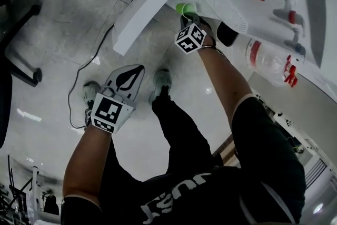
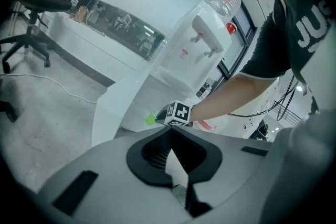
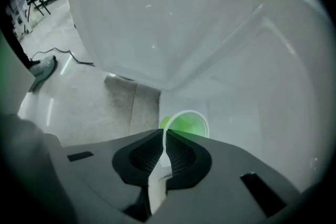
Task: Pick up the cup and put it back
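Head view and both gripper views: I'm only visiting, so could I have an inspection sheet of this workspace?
surface: white ledge low beside the water dispenser.
job's things: green cup, opening upward, at the ledge; whether it rests there cannot be told.
clutter: nothing seen.
grippers: right gripper shut on the cup's rim; left gripper shut, empty, held over the floor.
cables: black cable across the floor.
surroundings: office chair, bottle on the dispenser, the person's shoes.
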Demonstrator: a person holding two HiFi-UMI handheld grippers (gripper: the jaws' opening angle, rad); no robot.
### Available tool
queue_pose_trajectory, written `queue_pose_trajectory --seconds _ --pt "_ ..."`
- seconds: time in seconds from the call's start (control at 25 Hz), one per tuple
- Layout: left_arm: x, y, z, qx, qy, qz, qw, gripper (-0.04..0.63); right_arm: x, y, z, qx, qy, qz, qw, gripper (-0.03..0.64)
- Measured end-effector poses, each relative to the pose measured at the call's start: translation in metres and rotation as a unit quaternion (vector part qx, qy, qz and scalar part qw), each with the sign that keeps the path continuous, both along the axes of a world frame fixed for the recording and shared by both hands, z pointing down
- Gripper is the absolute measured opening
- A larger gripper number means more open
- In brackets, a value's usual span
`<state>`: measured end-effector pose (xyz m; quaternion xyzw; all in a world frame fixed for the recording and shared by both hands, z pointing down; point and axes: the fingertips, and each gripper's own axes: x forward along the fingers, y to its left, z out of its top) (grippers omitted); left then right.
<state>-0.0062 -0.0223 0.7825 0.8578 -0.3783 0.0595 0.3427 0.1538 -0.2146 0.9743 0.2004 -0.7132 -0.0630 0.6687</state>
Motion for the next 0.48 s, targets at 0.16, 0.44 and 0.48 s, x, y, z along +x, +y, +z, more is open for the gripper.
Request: queue_pose_trajectory --seconds 0.16,0.44,0.48 --pt "-0.003 0.006 -0.05 0.009 0.007 -0.004 0.9999 0.006 -0.01 0.041 -0.058 -0.023 -0.022 0.021 0.999 0.046" --pt "-0.013 0.021 -0.15 0.003 0.009 -0.026 0.9996 0.006 -0.024 0.107 -0.178 -0.054 -0.045 0.025 0.997 0.046" --pt "-0.014 0.024 -0.166 0.003 0.008 -0.028 0.9996 0.006 -0.026 0.117 -0.195 -0.059 -0.047 0.025 0.997 0.046"
